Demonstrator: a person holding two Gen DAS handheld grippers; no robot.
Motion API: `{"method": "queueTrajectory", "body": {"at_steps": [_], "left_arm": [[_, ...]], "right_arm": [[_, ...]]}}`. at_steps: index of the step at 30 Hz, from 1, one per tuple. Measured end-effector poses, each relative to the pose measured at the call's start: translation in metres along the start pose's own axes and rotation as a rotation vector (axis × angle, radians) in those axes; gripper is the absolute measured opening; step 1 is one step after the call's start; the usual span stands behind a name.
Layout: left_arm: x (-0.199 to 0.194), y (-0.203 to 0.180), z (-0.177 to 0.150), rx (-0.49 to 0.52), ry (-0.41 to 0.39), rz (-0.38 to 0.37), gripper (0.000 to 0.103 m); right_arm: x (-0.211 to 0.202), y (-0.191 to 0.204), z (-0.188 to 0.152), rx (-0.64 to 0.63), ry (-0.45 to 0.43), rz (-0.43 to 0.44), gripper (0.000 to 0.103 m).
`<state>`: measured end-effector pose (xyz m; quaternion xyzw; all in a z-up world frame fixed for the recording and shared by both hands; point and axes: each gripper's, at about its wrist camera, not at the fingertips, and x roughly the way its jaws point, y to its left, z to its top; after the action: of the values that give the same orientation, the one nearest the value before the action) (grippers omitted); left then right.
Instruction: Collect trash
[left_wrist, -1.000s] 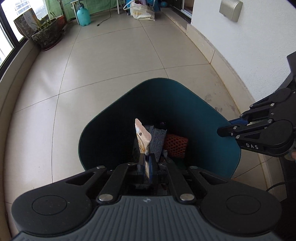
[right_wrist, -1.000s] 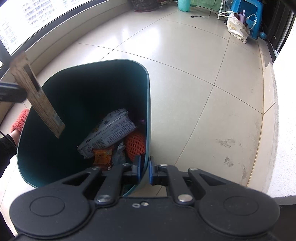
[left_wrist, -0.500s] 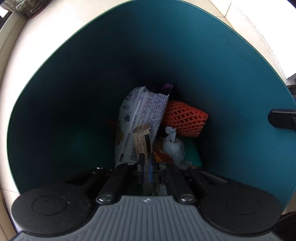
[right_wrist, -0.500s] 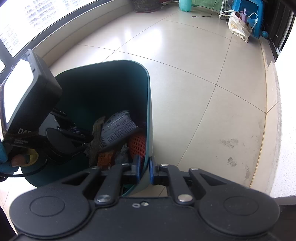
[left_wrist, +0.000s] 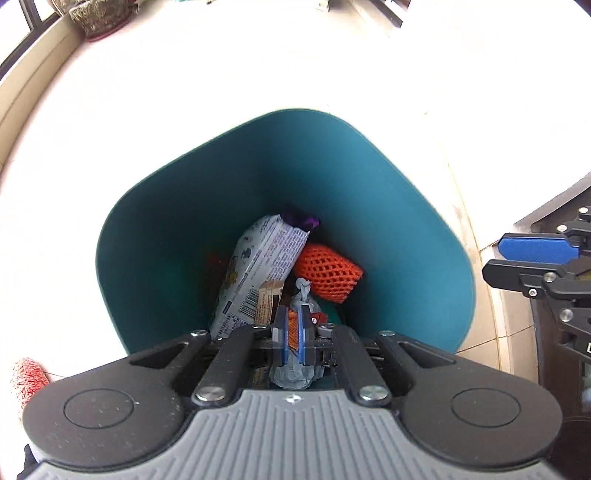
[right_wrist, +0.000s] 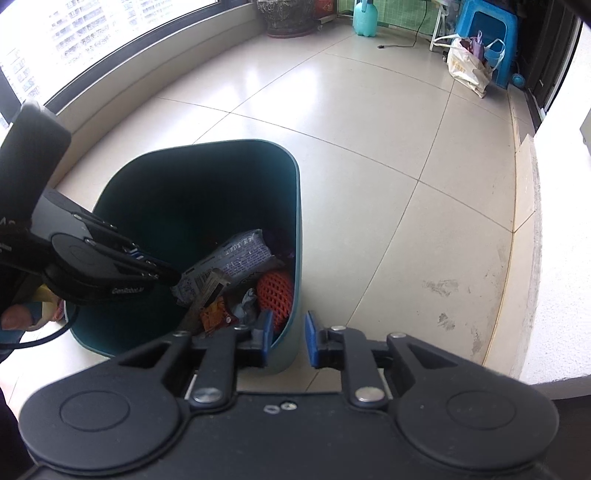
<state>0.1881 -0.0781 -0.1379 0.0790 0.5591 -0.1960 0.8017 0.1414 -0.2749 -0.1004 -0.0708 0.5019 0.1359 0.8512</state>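
Your left gripper (left_wrist: 291, 332) is hanging over the mouth of the teal bin (left_wrist: 369, 184), pointing steeply down. Its blue pads are sitting almost together with only a thin slit between them, and you are gripping nothing there; the orange in the slit is litter lying lower down. Just ahead of those tips, the tan wrapper (left_wrist: 269, 301) is leaning inside the bin against the white printed packet (left_wrist: 258, 266). Whether the wrapper is touching your pads, I cannot tell.

Your right gripper (right_wrist: 287, 339) is straddling the bin's near corner, one pad inside, the other outside. Its jaws have just been opening, and the wall is standing between them without being squeezed.

Deeper in, a crumpled grey scrap (left_wrist: 303, 295) is poking up beside the orange foam net (left_wrist: 327, 273), and something purple (left_wrist: 301, 221) is peeking out behind the packet.

Beyond the bin, the pale tiled floor (right_wrist: 369, 147) is stretching away to a plant pot (right_wrist: 286, 18), a teal bottle (right_wrist: 365, 18), a blue stool (right_wrist: 487, 22) and a cream bag (right_wrist: 467, 66).
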Motion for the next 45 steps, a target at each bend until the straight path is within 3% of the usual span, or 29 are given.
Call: {"method": "queueTrajectory", "body": {"at_steps": [4,10,15,19,22,24,26,27,34,36,41,45], "left_arm": [[-0.044,0.003,-0.019,-0.016,-0.096,0.0,0.004],[-0.104,0.007,-0.055,-0.032,-0.221,0.054,0.004],[-0.13,0.009,-0.085,-0.036,-0.282,0.116,0.005],[-0.15,0.012,-0.104,-0.05,-0.314,0.122,0.006],[-0.156,0.012,-0.116,-0.048,-0.34,0.125,0.019],[-0.162,0.012,-0.126,-0.062,-0.362,0.118,0.042],[-0.166,0.013,-0.133,-0.071,-0.389,0.115,0.062],[-0.17,0.013,-0.138,-0.071,-0.409,0.115,0.067],[-0.176,0.008,-0.156,-0.043,-0.472,0.069,0.076],[-0.176,0.007,-0.158,-0.043,-0.483,0.054,0.081],[-0.172,0.007,-0.161,-0.073,-0.493,0.026,0.081],[-0.164,0.007,-0.165,-0.092,-0.501,0.029,0.081]], "right_arm": [[-0.032,0.014,-0.004,-0.011,-0.061,-0.025,0.024],[-0.076,0.039,-0.022,0.02,-0.142,-0.018,0.039],[-0.102,0.06,-0.037,0.074,-0.204,-0.005,0.047],[-0.115,0.079,-0.054,0.077,-0.257,-0.007,0.059],[-0.118,0.089,-0.062,0.081,-0.28,-0.014,0.062],[-0.123,0.096,-0.068,0.082,-0.316,-0.024,0.065],[-0.125,0.102,-0.071,0.074,-0.349,-0.033,0.074],[-0.125,0.106,-0.074,0.071,-0.369,-0.045,0.075],[-0.126,0.122,-0.089,0.05,-0.487,-0.079,0.103],[-0.126,0.126,-0.095,0.055,-0.52,-0.106,0.103],[-0.121,0.122,-0.097,0.133,-0.557,-0.168,0.103],[-0.114,0.113,-0.095,0.202,-0.554,-0.164,0.103]]}}
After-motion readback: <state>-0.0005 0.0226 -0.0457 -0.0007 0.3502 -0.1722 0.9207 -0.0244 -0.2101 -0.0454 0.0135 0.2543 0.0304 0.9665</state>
